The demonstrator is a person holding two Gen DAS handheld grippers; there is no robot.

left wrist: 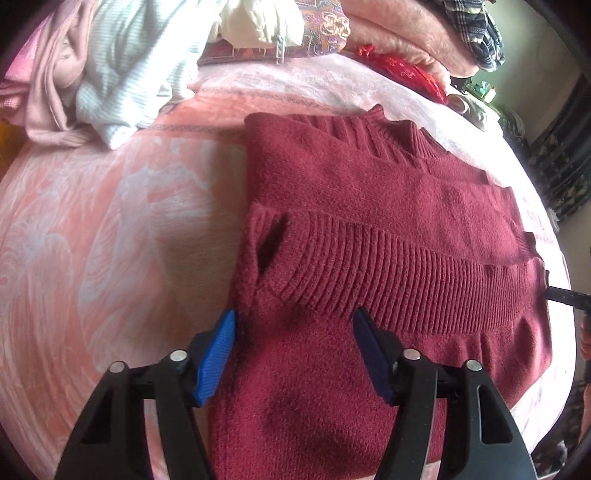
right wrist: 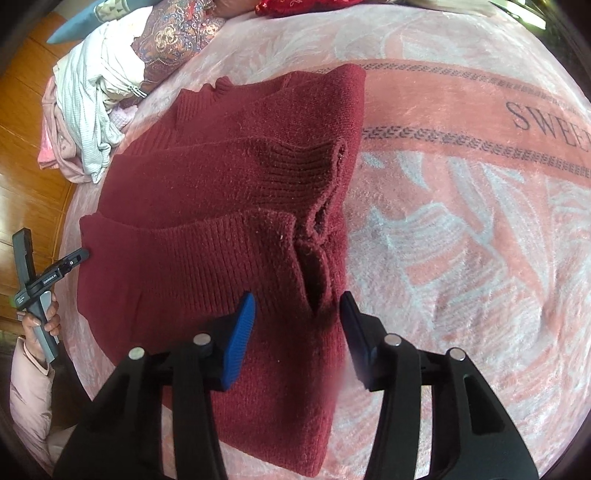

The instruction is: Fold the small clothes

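A dark red knit sweater (left wrist: pixel 369 221) lies partly folded on the pink blanket, with a ribbed sleeve laid across its body. It also shows in the right wrist view (right wrist: pixel 229 206). My left gripper (left wrist: pixel 293 332) is open, hovering just above the sweater's near left edge, holding nothing. My right gripper (right wrist: pixel 297 314) is open over the sweater's near right edge, beside the ribbed cuff (right wrist: pixel 314 266), holding nothing. The left gripper (right wrist: pixel 79 256) also shows in the right wrist view, at the sweater's left edge, held by a hand.
A pink and white patterned blanket (left wrist: pixel 110 240) covers the bed. A heap of white and pink clothes (left wrist: pixel 103 66) lies at the far left. Patterned cushions (left wrist: pixel 325 26) and a red item (left wrist: pixel 406 70) lie at the back. Wooden floor (right wrist: pixel 26 110) lies beyond the bed's edge.
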